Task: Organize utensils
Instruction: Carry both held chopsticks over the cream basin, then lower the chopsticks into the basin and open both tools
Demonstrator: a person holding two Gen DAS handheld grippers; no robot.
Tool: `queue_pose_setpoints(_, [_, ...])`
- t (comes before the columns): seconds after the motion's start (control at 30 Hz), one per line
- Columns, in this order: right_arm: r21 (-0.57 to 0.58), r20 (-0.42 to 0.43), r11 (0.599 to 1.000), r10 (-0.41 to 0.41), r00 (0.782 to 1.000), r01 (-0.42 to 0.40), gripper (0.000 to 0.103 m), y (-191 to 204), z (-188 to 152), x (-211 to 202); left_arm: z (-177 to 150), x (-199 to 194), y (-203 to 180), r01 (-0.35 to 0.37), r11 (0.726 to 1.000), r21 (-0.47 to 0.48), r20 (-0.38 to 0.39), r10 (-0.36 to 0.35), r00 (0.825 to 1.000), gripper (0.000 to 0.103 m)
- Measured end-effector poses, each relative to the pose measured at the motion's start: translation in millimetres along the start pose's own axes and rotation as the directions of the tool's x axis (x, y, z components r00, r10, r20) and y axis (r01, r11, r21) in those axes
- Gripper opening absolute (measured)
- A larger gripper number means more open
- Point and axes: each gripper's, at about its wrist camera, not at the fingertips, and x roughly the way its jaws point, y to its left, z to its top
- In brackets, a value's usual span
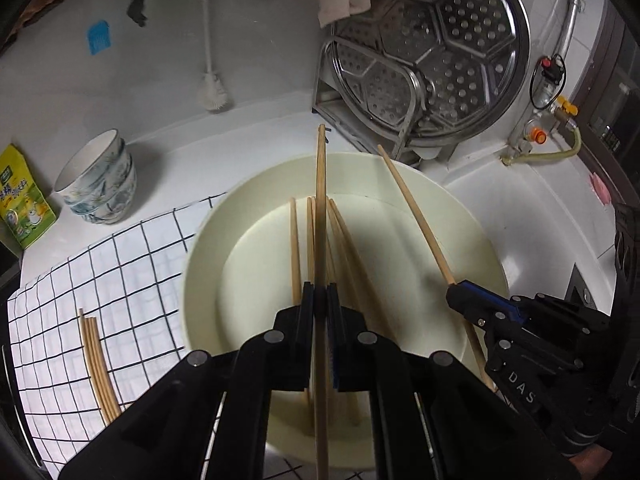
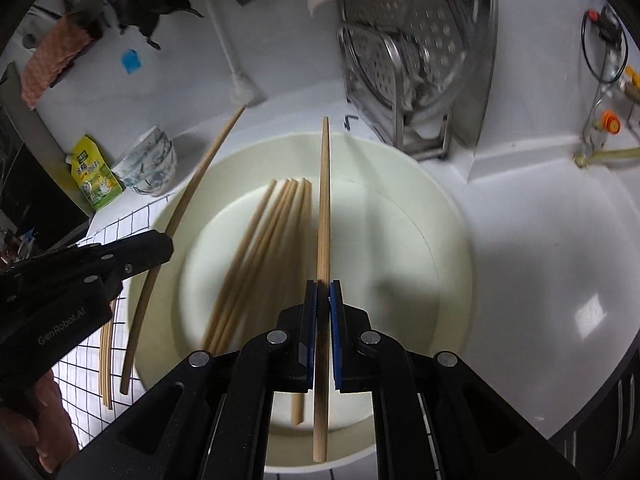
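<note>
gripping one chopstick (image 1: 320,216) between each gripper's fingers (image 1: 307,300) above the basin (image 1: 460,208).

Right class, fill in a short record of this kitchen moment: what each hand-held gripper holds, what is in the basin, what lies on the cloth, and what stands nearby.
left hand-held gripper: shut on one chopstick
right hand-held gripper: shut on another chopstick
basin: cream, round, with loose chopsticks inside
checked cloth: beside the basin, a few chopsticks lying on it
nearby: stacked bowls, green packet, steamer tray in a rack
</note>
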Motion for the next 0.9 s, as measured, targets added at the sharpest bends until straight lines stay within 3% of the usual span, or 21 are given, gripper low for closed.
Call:
queue_pose_setpoints(0.37, [0.018,-0.059,0.999,0.031,0.998,-0.030,0.007,-12,1,26,0,33,-5,-0.038,0.999,-0.019,-0.071,0.036,0.997,0.008])
queue_pose_setpoints(0.43, [0.025,-0.044,0.999,0.036,0.998,-0.035,0.015,-15,1,22,0,31,-3,-0.047,0.999,-0.026,-0.066,0.045,0.997,0.015])
queue_pose_setpoints(0.5, [0.023,-0.027,0.999,0.031,0.999,-0.030,0.017,-15,3,18,-1,27,-2,-0.051,0.998,-0.033,-0.054,0.050,0.997,0.038])
queue_pose_setpoints(0.57, [0.024,-0.017,0.999,0.029,0.999,-0.029,0.017,-15,3,13,0,20,0,-0.063,0.997,-0.040,-0.029,0.062,0.998,0.054])
queue_pose_setpoints(0.9, [0.009,0.007,1.000,0.020,1.000,-0.020,0.021,-2,-1,-7,-2,-9,9,-0.073,0.996,-0.055,0.016,0.074,0.997,0.055])
